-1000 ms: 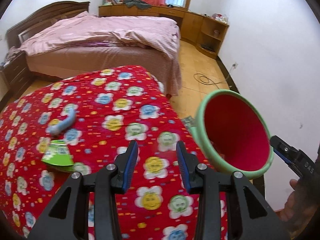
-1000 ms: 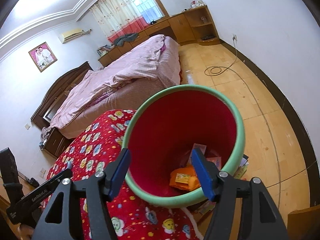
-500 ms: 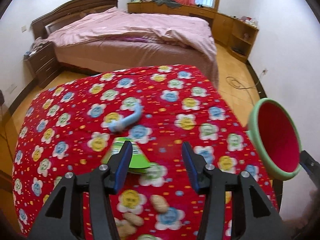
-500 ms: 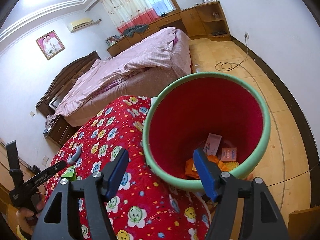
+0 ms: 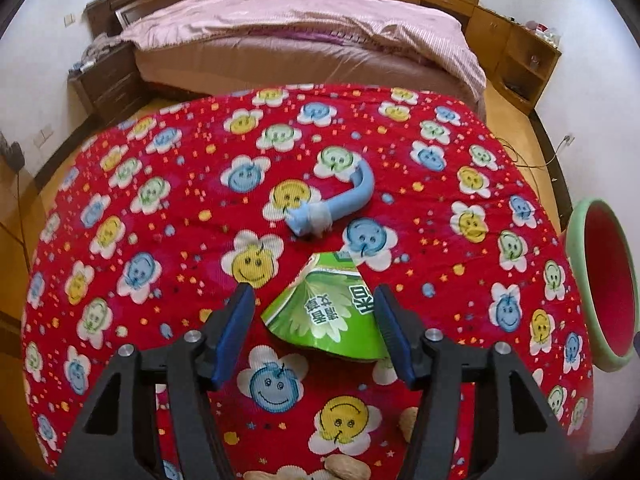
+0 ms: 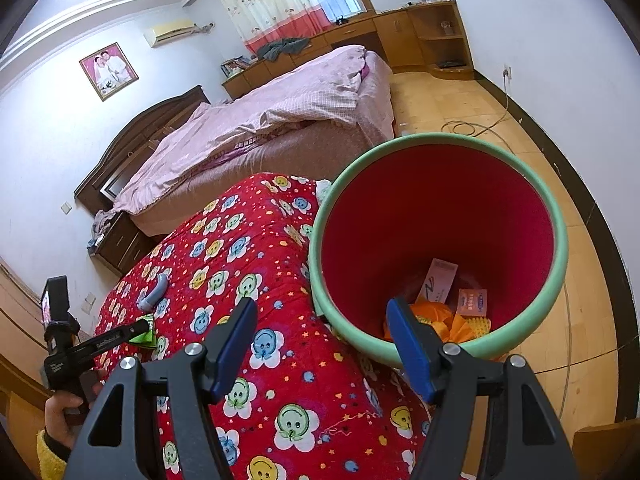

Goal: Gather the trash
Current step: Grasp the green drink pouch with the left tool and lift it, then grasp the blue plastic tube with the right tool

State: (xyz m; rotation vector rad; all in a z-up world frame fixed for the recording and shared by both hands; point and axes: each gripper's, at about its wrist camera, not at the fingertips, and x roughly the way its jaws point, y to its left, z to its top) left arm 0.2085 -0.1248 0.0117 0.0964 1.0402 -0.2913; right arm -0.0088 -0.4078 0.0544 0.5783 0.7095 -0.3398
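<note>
Peanuts point(image 5: 346, 471) are seen at the near edge of the tabletop point(image 5: 160, 168), a bent blue tube point(image 5: 340, 206) just beyond the green wrapper point(image 5: 332, 312). The wrapper, creased and fan-shaped, lies between the opening jaws of the left claw point(image 5: 316, 330), untouched. The right claw point(image 6: 322, 344) is held open and empty beside the red bin point(image 6: 440, 216) with green rim, trash inside. Red flower-print cloth; bed point(image 5: 300, 36) behind.

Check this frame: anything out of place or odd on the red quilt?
Yes. A flattened green wrapper, a bent blue tube and peanut shells lie loose on the red quilt, outside the bin beside it.
</note>
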